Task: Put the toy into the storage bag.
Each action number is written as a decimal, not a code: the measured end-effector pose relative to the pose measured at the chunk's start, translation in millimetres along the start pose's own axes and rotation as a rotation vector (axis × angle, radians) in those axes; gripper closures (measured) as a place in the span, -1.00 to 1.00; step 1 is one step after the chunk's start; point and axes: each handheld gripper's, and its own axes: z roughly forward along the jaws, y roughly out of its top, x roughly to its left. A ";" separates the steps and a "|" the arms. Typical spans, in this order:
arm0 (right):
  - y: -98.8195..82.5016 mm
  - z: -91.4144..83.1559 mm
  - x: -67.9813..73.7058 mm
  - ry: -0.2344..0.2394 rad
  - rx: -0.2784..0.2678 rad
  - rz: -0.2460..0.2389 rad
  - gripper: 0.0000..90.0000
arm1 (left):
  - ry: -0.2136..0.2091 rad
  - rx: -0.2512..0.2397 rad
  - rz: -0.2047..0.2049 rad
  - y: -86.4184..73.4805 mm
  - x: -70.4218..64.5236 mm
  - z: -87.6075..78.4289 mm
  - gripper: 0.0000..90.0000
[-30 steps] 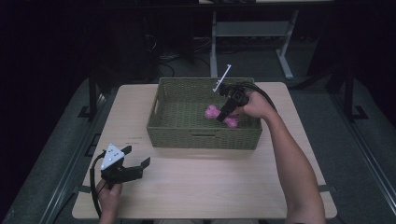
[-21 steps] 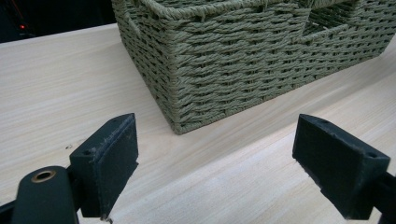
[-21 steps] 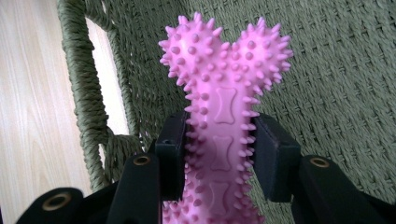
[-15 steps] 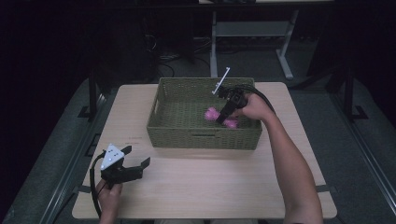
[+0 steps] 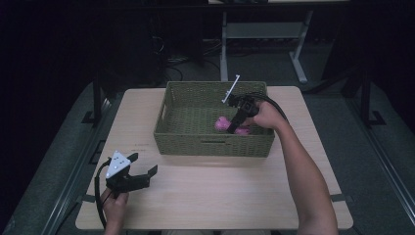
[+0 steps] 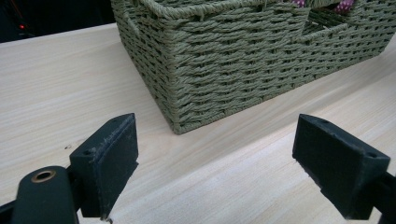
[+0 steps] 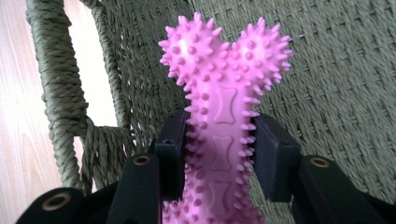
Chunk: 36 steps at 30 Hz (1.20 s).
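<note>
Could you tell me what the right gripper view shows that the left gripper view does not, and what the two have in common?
Right gripper view alone: the right gripper shut on the shaft of a pink spiky rubber bone toy, held inside the basket against its woven wall, beside a handle opening.

Left gripper view alone: the left gripper open with nothing between its jaws, over the light wooden table, facing the basket's outer corner from outside.

Both: the green woven rectangular basket and some of the wooden tabletop.
</note>
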 end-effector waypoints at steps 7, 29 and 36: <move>2.0 7.8 0.7 0.008 0.021 -0.012 0.28 | 0.001 -0.002 -0.001 -0.1 0.0 0.0 -0.69; 0.6 20.2 1.2 0.020 0.052 -0.006 0.27 | 0.000 0.000 0.001 0.1 -0.1 0.0 -0.69; 1.0 26.9 1.1 0.019 0.069 -0.004 0.26 | 0.001 -0.001 -0.001 0.1 0.1 -0.1 -0.69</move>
